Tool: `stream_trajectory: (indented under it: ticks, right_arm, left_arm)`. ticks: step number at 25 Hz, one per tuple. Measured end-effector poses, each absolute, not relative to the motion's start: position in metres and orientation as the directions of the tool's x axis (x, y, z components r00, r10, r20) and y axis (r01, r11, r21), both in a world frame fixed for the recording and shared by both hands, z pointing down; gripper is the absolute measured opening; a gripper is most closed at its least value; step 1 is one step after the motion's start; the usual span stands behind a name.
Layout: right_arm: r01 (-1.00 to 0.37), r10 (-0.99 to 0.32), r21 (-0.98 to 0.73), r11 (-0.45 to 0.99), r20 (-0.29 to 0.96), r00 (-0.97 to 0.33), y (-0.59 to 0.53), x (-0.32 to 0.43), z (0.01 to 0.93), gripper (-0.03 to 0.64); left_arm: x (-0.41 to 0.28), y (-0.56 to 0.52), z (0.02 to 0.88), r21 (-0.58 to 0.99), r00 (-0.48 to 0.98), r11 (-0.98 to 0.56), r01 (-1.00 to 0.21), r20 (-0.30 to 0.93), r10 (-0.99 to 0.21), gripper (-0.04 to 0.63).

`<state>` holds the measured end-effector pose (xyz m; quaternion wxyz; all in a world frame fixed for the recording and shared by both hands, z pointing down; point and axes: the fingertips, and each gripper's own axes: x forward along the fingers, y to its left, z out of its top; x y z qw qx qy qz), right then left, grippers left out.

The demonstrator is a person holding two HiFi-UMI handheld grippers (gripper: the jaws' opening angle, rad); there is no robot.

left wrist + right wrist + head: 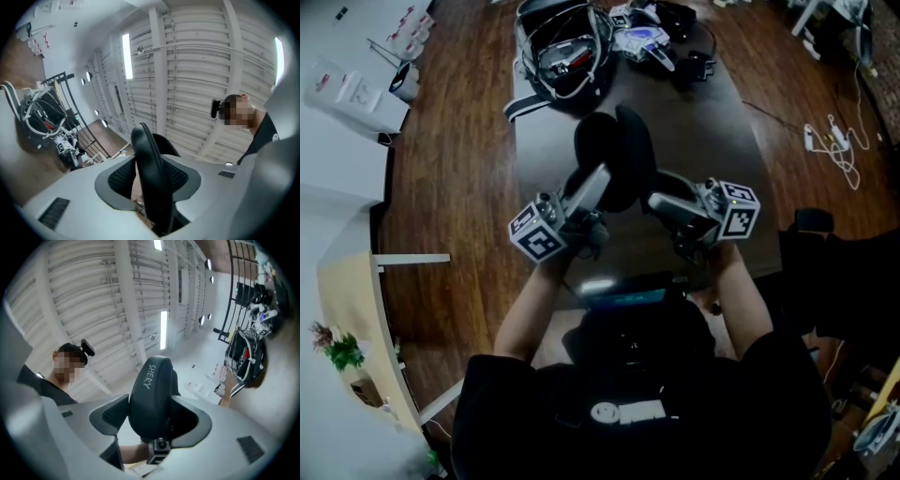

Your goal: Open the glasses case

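Glasses case sits raised above the dark table, straight ahead of us between both tongs. Its long axis runs away from us and its two halves are already parted in a narrow V. Our left gripper pinches the thin edge of the left half and our right gripper clamps the rounded printed half. Both are tilted upward, facing each other and equally near, so we judge widening depends on drawing them apart sideways.

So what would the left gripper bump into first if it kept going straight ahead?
The black hard glasses case: the left gripper holds one half of it edge-on between its jaws. Past that, depth is unclear.
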<state>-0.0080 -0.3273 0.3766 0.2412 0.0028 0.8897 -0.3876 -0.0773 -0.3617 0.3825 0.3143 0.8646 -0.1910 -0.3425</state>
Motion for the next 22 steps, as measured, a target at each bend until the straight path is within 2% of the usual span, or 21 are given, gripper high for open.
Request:
stream_trajectory:
  ticks: [1,3,5,7,10,12,14,16,18,20,22]
  right_arm:
    - [0.221,-0.176,-0.69,0.689,-0.455,-0.873,-0.327,-0.006,0.375,0.299]
    - [0.192,-0.219,-0.698,0.69,-0.454,-0.863,-0.335,-0.001,0.377,0.298]
    - [0.035,-0.339,-0.71,0.703,-0.379,-0.861,-0.353,0.013,0.387,0.293]
    - [-0.176,-0.454,-0.669,0.722,-0.267,-0.85,-0.365,0.028,0.392,0.267]
    - [-0.382,-0.455,-0.384,0.84,-0.119,-0.882,-0.342,0.012,0.379,0.265]
    - [-0.389,-0.399,-0.148,0.909,-0.048,-0.916,-0.321,-0.022,0.362,0.247]
    - [-0.433,-0.431,-0.045,0.9,0.046,-0.901,-0.323,-0.043,0.368,0.211]
    - [-0.56,-0.551,-0.03,0.828,0.143,-0.822,-0.345,-0.043,0.39,0.181]
    - [-0.647,-0.632,-0.022,0.762,0.194,-0.751,-0.362,-0.031,0.405,0.179]
    - [-0.655,-0.635,-0.026,0.755,0.222,-0.74,-0.367,-0.026,0.411,0.186]
    - [-0.655,-0.637,0.017,0.755,0.257,-0.727,-0.368,-0.026,0.418,0.222]
  left_arm:
    - [-0.079,-0.366,0.388,0.694,0.694,-0.706,-0.142,-0.439,-0.571,0.102]
    - [-0.085,-0.376,0.391,0.722,0.668,-0.659,-0.212,-0.385,-0.637,0.057]
    - [-0.099,-0.387,0.395,0.751,0.602,-0.594,-0.288,-0.341,-0.722,0.041]
    - [-0.112,-0.399,0.412,0.775,0.534,-0.494,-0.393,-0.245,-0.809,0.04]
    - [-0.125,-0.409,0.442,0.771,0.461,-0.368,-0.52,-0.109,-0.88,0.04]
    - [-0.125,-0.414,0.45,0.758,0.434,-0.33,-0.563,-0.069,-0.898,0.04]
    - [-0.117,-0.416,0.447,0.766,0.445,-0.339,-0.547,-0.078,-0.892,0.04]
    - [-0.106,-0.412,0.436,0.778,0.473,-0.372,-0.506,-0.111,-0.874,0.04]
    - [-0.094,-0.405,0.423,0.773,0.529,-0.45,-0.448,-0.176,-0.83,0.04]
    - [-0.083,-0.395,0.408,0.763,0.59,-0.55,-0.341,-0.282,-0.757,0.04]
    - [-0.075,-0.387,0.4,0.75,0.62,-0.613,-0.249,-0.363,-0.696,0.04]
